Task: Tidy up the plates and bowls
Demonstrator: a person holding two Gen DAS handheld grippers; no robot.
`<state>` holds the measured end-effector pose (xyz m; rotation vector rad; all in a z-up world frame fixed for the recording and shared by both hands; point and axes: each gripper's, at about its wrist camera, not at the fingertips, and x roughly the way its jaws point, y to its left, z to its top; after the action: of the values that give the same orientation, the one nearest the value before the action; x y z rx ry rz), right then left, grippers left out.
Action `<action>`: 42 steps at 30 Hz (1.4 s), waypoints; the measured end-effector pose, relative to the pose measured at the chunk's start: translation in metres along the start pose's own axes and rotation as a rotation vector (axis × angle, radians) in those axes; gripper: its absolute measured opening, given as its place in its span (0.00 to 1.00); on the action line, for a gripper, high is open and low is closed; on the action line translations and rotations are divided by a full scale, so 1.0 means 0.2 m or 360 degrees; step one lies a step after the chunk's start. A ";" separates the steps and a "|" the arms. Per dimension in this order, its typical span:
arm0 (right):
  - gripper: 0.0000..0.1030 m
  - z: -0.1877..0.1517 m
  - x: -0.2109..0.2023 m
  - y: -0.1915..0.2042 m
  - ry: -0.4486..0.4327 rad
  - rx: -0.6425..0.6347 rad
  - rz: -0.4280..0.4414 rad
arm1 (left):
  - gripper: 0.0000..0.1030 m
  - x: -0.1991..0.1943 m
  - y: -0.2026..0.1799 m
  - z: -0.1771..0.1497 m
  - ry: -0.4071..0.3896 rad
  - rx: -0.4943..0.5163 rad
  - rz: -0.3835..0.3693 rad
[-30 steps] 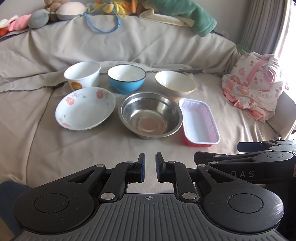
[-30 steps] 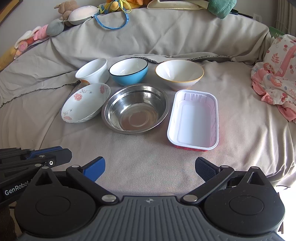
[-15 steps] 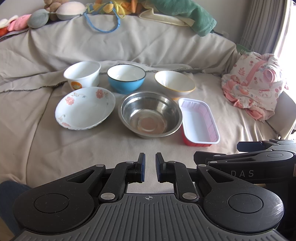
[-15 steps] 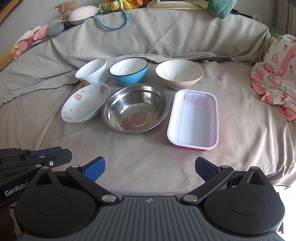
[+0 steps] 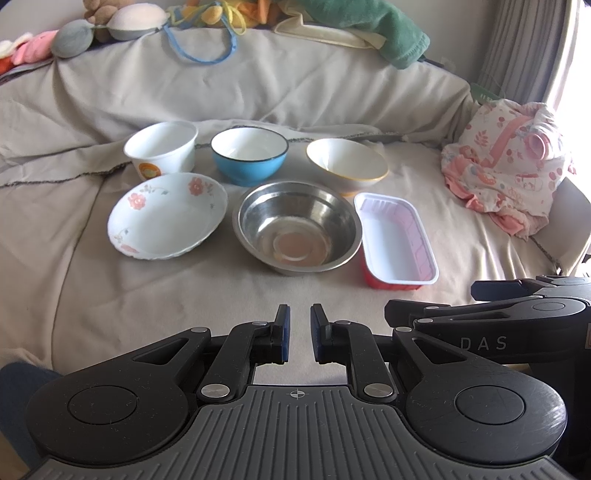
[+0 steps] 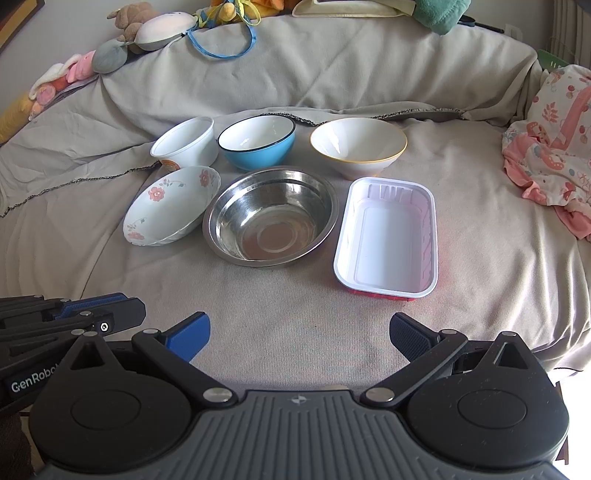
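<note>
On the beige cloth sit a white cup-bowl (image 5: pixel 162 151), a blue bowl (image 5: pixel 249 155) and a white yellow-rimmed bowl (image 5: pixel 347 166) in the back row. In front of them are a floral plate (image 5: pixel 166 221), a steel bowl (image 5: pixel 297 227) and a red tray with a white inside (image 5: pixel 395 240). My left gripper (image 5: pixel 299 338) hovers near the front, its jaws nearly closed and empty. My right gripper (image 6: pixel 299 336) is open and empty, in front of the steel bowl (image 6: pixel 271 216) and the tray (image 6: pixel 388 240).
A pink patterned cloth bundle (image 5: pixel 509 166) lies at the right. Plush toys (image 5: pixel 110 26) and a green towel (image 5: pixel 369 29) line the sofa back. The right gripper's body (image 5: pixel 517 325) shows at the lower right of the left wrist view.
</note>
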<state>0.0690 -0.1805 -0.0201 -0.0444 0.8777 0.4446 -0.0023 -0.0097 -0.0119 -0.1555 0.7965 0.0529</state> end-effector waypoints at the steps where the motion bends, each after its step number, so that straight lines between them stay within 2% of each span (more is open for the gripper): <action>1: 1.00 0.00 0.00 -0.01 0.0002 0.0002 0.0006 | 0.16 0.01 0.00 0.01 0.0009 0.0003 0.0001; 5: 1.00 0.01 0.01 -0.04 -0.0010 0.0010 0.0036 | 0.16 0.03 -0.02 0.03 0.0033 0.0008 -0.0001; 8: 1.00 0.06 0.00 -0.14 -0.0110 0.0069 0.0114 | 0.16 0.09 -0.02 0.08 0.0018 -0.0024 -0.0051; 10: 1.00 0.11 0.01 -0.28 -0.0213 0.0194 0.0134 | 0.18 0.16 -0.02 0.13 -0.0019 -0.0086 -0.0145; 12: 1.00 0.16 0.07 -0.44 -0.0274 0.0333 0.0111 | 0.18 0.26 -0.02 0.18 -0.0007 -0.0169 -0.0292; 15: 1.00 0.23 0.22 -0.66 -0.0216 0.0515 0.0010 | 0.18 0.47 -0.08 0.30 0.0105 -0.0142 -0.0466; 17: 1.00 0.24 0.36 -0.80 -0.0135 0.0604 0.0003 | 0.18 0.60 -0.11 0.36 0.0154 -0.0145 -0.0551; 18: 1.00 0.24 0.42 -0.85 -0.0086 0.0626 0.0005 | 0.18 0.65 -0.13 0.39 0.0134 -0.0139 -0.0546; 21: 1.00 0.24 0.56 -0.93 -0.0020 0.0646 0.0031 | 0.18 0.81 -0.20 0.52 0.0150 -0.0049 -0.0392; 24: 1.00 0.23 0.66 -0.98 -0.0008 0.0668 0.0100 | 0.18 0.94 -0.24 0.63 0.0170 0.0013 -0.0434; 27: 1.00 0.21 0.72 -1.02 0.0023 0.0739 0.0215 | 0.18 1.04 -0.27 0.69 0.0206 0.0077 -0.0384; 30: 1.00 0.19 0.79 -1.05 0.0120 0.0797 0.0308 | 0.18 1.12 -0.30 0.73 0.0182 0.0157 -0.0291; 33: 1.00 0.19 0.81 -1.04 0.0128 0.0738 0.0317 | 0.18 1.21 -0.31 0.76 0.0201 0.0196 -0.0220; 38: 1.00 0.17 0.81 -1.08 0.0115 0.0776 0.0389 | 0.18 1.32 -0.32 0.75 0.0306 0.0187 -0.0233; 42: 1.00 0.14 0.81 -1.18 0.0095 0.0940 0.0502 | 0.18 1.36 -0.36 0.74 0.0329 0.0228 -0.0221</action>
<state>0.2723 -0.3297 -0.1571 0.6329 1.0512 0.4624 0.3005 -0.0600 -0.0970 -0.0810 0.9901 -0.1535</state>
